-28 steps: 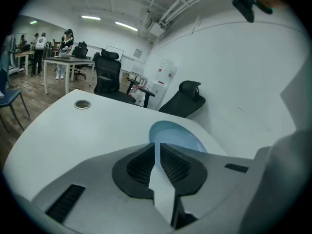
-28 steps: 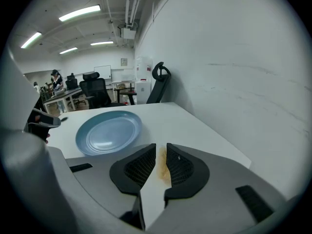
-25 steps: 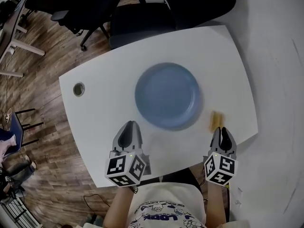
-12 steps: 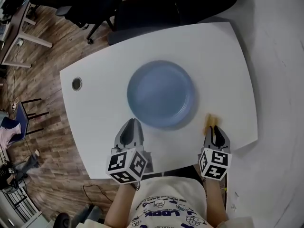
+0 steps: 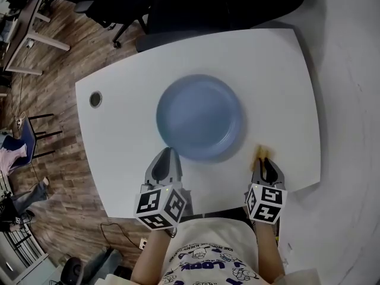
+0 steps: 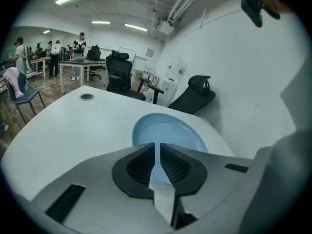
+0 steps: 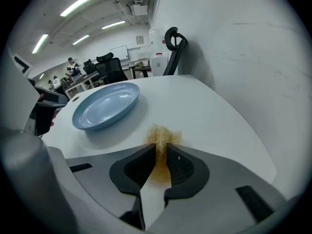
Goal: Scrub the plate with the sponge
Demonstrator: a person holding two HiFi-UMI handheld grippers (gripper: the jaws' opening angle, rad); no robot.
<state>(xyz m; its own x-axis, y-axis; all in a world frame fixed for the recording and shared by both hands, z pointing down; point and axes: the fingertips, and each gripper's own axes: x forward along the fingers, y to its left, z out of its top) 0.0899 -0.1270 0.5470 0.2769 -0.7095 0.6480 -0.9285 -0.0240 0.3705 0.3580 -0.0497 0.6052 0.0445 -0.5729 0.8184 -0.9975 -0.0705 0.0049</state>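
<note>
A round blue plate (image 5: pixel 200 117) lies in the middle of the white table (image 5: pixel 119 135). The tan sponge (image 5: pixel 259 152) rests near the table's front right edge. My right gripper (image 5: pixel 265 162) points steeply down onto it. In the right gripper view the sponge (image 7: pixel 163 136) fills the narrow gap between the jaws, and the right gripper (image 7: pixel 161 146) is shut on it. My left gripper (image 5: pixel 165 159) hovers just in front of the plate's near rim, shut and empty. In the left gripper view the left gripper (image 6: pixel 157 144) aims at the plate (image 6: pixel 170 133).
A round grommet hole (image 5: pixel 95 99) sits in the table's far left corner. Black office chairs (image 5: pixel 178 10) stand behind the far edge. The person's torso is at the near edge. Wooden floor lies to the left, with people and desks far off in the room.
The right gripper has sunk onto the sponge, now covering its near end. The left gripper has edged a little toward the plate. The plate and sponge stay in place.
</note>
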